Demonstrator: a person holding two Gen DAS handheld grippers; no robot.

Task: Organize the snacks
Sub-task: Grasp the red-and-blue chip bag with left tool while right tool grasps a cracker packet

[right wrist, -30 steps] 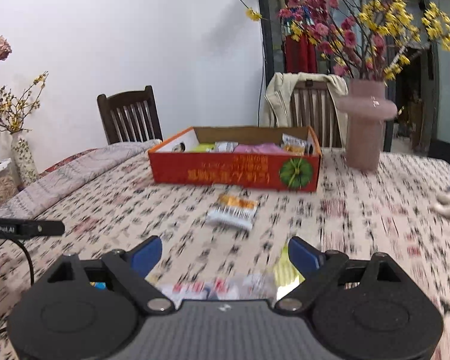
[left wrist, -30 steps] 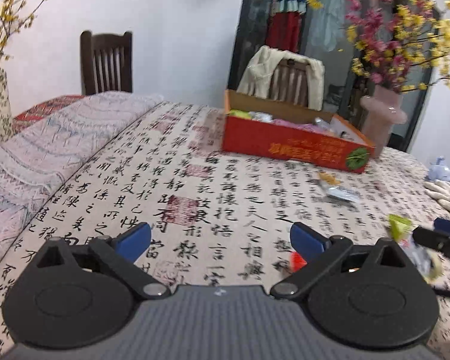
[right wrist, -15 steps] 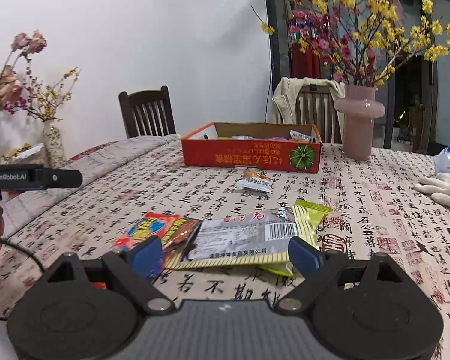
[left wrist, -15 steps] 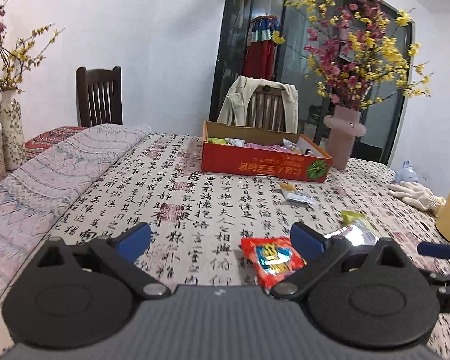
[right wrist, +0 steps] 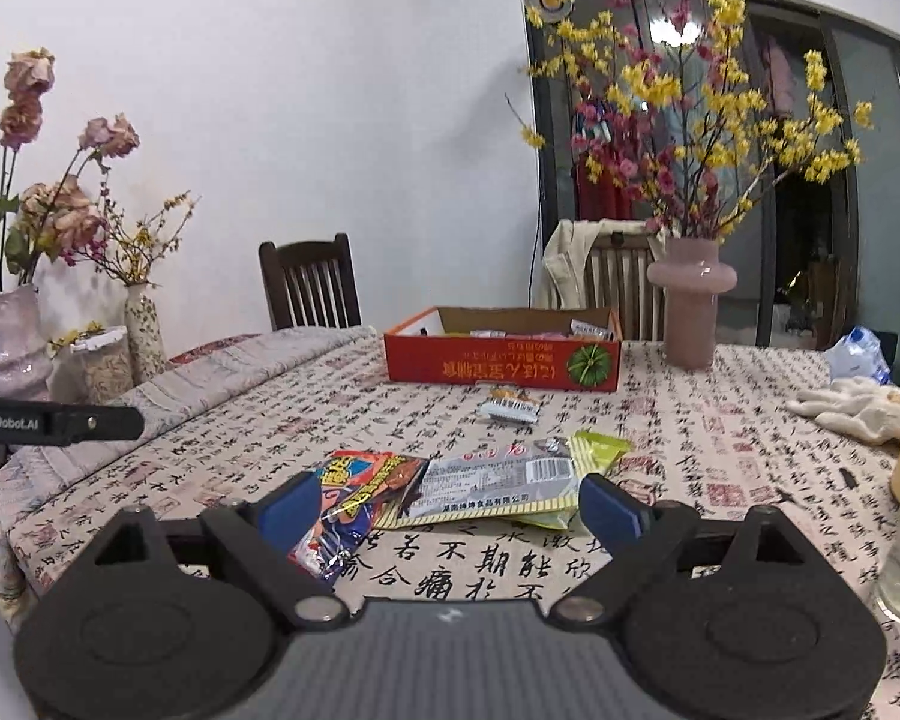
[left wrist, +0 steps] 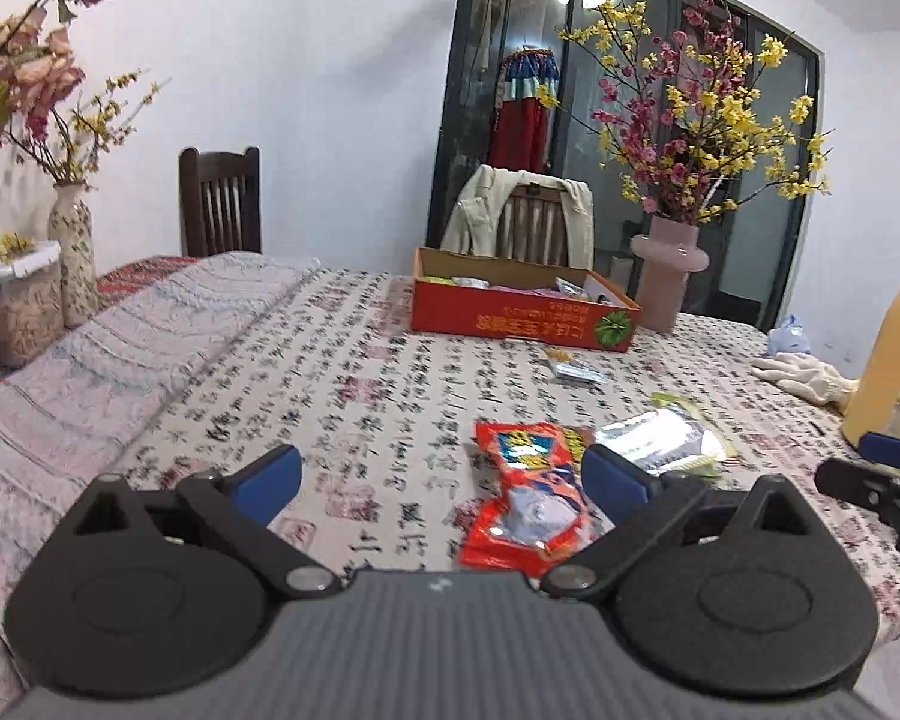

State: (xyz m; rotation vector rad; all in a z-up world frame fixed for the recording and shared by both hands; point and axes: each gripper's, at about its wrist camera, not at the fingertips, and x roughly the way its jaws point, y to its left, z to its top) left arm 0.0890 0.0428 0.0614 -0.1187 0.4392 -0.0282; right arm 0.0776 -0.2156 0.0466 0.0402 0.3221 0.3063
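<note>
Snacks lie loose on the tabletop near its front edge: a red packet (right wrist: 354,510), a silver packet (right wrist: 486,483) overlapping it, and a green packet (right wrist: 594,456) tucked under the silver one's far end. A small packet (right wrist: 508,407) sits alone farther back, just in front of the red box (right wrist: 498,363), which already holds several snacks and stands toward the far edge. Your right gripper (right wrist: 447,507) hovers above the front pile with its fingers spread wide and nothing between them. Your left gripper (left wrist: 441,477) is just as wide and empty, the red packet showing by its right finger. Beside the box stands a pink vase (right wrist: 690,300) of blossom; white gloves (right wrist: 852,405) lie at the right edge.
</note>
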